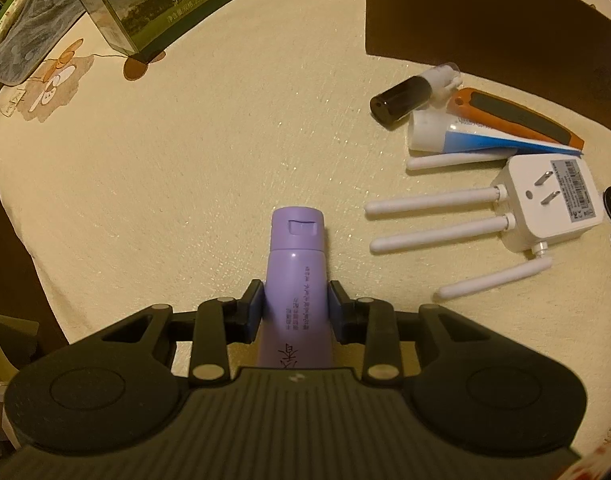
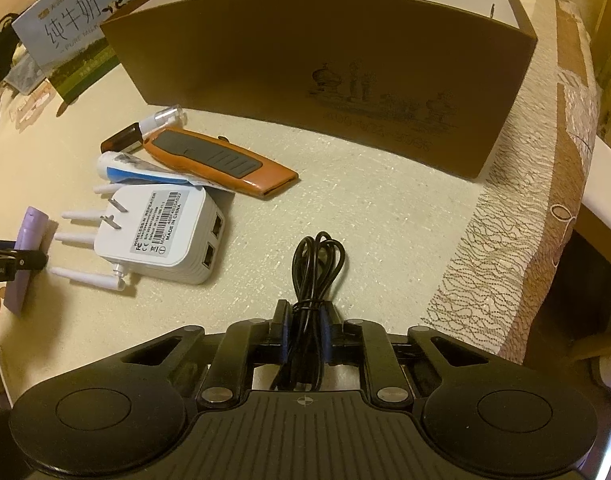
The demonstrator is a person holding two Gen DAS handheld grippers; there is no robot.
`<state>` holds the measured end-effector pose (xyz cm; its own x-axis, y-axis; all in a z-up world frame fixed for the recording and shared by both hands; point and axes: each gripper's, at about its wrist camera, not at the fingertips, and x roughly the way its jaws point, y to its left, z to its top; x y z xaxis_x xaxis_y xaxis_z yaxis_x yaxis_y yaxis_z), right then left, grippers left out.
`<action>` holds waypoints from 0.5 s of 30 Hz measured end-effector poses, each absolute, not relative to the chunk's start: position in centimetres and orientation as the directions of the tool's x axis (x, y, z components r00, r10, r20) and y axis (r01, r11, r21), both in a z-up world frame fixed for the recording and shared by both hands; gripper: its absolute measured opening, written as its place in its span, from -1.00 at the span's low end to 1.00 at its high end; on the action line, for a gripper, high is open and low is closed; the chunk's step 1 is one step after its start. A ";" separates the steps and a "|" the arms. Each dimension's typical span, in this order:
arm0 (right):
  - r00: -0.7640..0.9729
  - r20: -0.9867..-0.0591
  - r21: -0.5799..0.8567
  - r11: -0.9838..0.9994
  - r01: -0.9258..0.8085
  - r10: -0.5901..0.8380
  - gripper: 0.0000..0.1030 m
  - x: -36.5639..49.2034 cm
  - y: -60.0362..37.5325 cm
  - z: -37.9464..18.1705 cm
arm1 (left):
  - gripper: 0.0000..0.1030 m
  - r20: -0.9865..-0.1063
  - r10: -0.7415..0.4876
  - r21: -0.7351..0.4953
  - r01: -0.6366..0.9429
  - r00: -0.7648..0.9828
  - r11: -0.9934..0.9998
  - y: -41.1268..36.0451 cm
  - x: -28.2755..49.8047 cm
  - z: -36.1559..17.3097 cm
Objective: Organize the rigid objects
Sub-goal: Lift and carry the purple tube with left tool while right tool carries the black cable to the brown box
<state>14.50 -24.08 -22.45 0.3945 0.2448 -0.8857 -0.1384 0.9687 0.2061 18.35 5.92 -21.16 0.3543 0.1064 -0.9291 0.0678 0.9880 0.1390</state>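
Left gripper (image 1: 296, 312): pads clamped on purple tube (image 1: 295, 280), mid-body, cap forward, above the table (image 1: 185, 160).
Right gripper (image 2: 304, 330): closed on coiled black cable (image 2: 315, 276).
Risk: smooth tube may slide or pivot in the pads; loose cable loops may snag the brown box (image 2: 305, 68) rim.
View difference: only the right wrist shows the box's open top; wireless repeater (image 2: 165, 236) label readable there.

Lilac tube (image 1: 295, 280); orange-grey knife (image 2: 221, 162); white repeater (image 2: 161, 236); black cable (image 2: 311, 276).
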 end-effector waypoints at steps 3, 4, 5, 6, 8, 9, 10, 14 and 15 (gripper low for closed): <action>0.396 -0.879 0.238 0.964 -0.116 0.265 -0.80 14.1 -24.5 -22.2 | -0.43 -0.924 0.100 0.134 0.066 0.369 0.989 5.9 18.2 -20.4; 0.396 -0.878 0.247 0.963 -0.112 0.271 -0.80 14.0 -24.6 -22.1 | -0.43 -0.922 0.097 0.131 0.066 0.374 0.989 5.9 18.2 -20.1; 0.397 -0.875 0.253 0.961 -0.111 0.276 -0.80 13.9 -24.7 -21.9 | -0.43 -0.920 0.095 0.129 0.066 0.380 0.989 5.9 18.1 -19.8; 0.400 -0.872 0.258 0.960 -0.111 0.281 -0.80 13.8 -24.8 -21.7 | -0.43 -0.918 0.092 0.128 0.067 0.385 0.990 5.8 18.1 -19.5; 0.410 -0.865 0.268 0.957 -0.111 0.290 -0.80 13.5 -24.9 -21.1 | -0.43 -0.914 0.085 0.123 0.071 0.396 0.990 5.6 18.0 -18.7; 0.414 -0.861 0.275 0.955 -0.111 0.296 -0.80 13.5 -25.0 -20.8 | -0.43 -0.912 0.081 0.122 0.076 0.401 0.990 5.5 18.0 -18.3; 0.421 -0.856 0.280 0.954 -0.110 0.300 -0.80 13.5 -25.1 -20.4 | -0.43 -0.910 0.075 0.117 0.080 0.408 0.990 5.3 18.0 -17.9; 0.459 -0.830 0.297 0.948 -0.116 0.317 -0.80 13.4 -25.4 -18.3 | -0.43 -0.898 0.049 0.102 0.097 0.438 0.990 4.2 18.3 -16.0; 0.470 -0.822 0.302 0.946 -0.118 0.321 -0.80 13.5 -25.5 -17.8 | -0.43 -0.894 0.043 0.098 0.102 0.446 0.990 3.9 18.5 -15.5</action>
